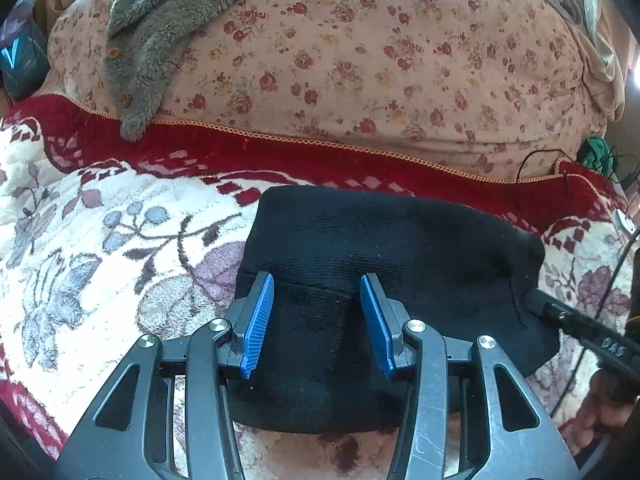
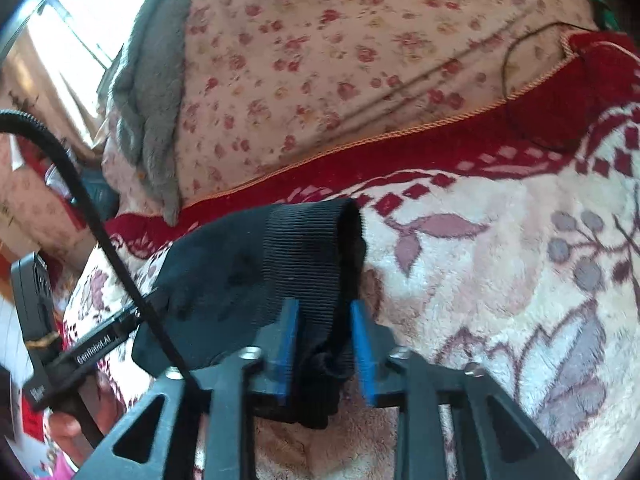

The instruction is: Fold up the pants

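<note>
Two tongs work over a bed spread with a plush blanket [image 1: 100,240], cream with mauve flowers and a red border. On it lies the pair of black pants [image 1: 380,248], already folded into a compact, thick bundle with a ribbed band along one side.

From the left wrist view, the left tongs [image 1: 317,320] hover over the near part of the bundle, blue pads about half apart with the black cloth showing between them. Neither pad presses on the fabric, so they hold nothing. At the right edge of that view a dark finger of the right tongs [image 1: 580,326] meets the side of the bundle, with a hand [image 1: 600,412] below it.

In the right wrist view, the right tongs [image 2: 325,344] stand narrow, and a bunched fold of the pants [image 2: 280,264] sits between the blue pads. That view is blurred, so whether the pads actually pinch the cloth cannot be told. The ribbed band rises in a rounded hump just past the fingertips.

Beyond the red border lies a pink floral quilt [image 1: 380,60] edged with orange cord. A grey fleecy garment with wooden buttons [image 1: 160,40] drapes over it at the far left.
</note>
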